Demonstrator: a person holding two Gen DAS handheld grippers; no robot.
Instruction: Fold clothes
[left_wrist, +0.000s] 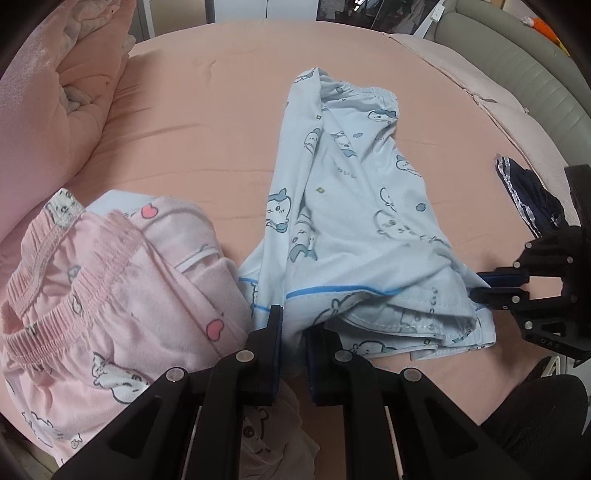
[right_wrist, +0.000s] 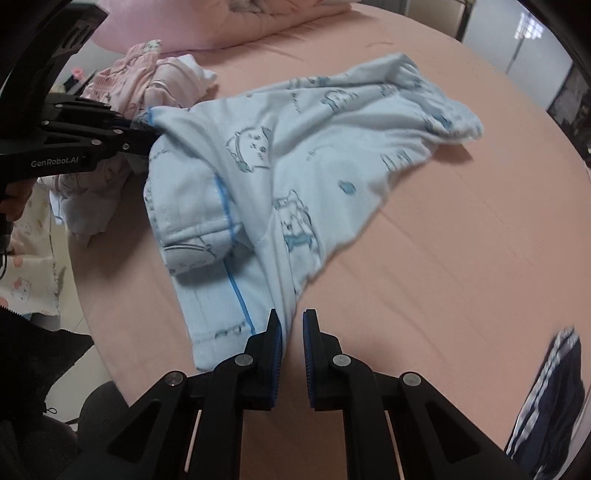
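Both grippers pinch blue pajama shorts (left_wrist: 354, 206)

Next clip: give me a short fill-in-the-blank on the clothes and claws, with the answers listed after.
1. Both claws grip the ____ pyjama shorts.
2. The left claw pinches their hem next to a ____ pile of clothes.
3. The right claw has a ____ garment with white stripes on its right.

Answers: blue; pink; navy

Pink-sheeted bed (left_wrist: 221, 122), grey padded headboard (left_wrist: 517, 62) far right, window (right_wrist: 530, 29) w/ daylight
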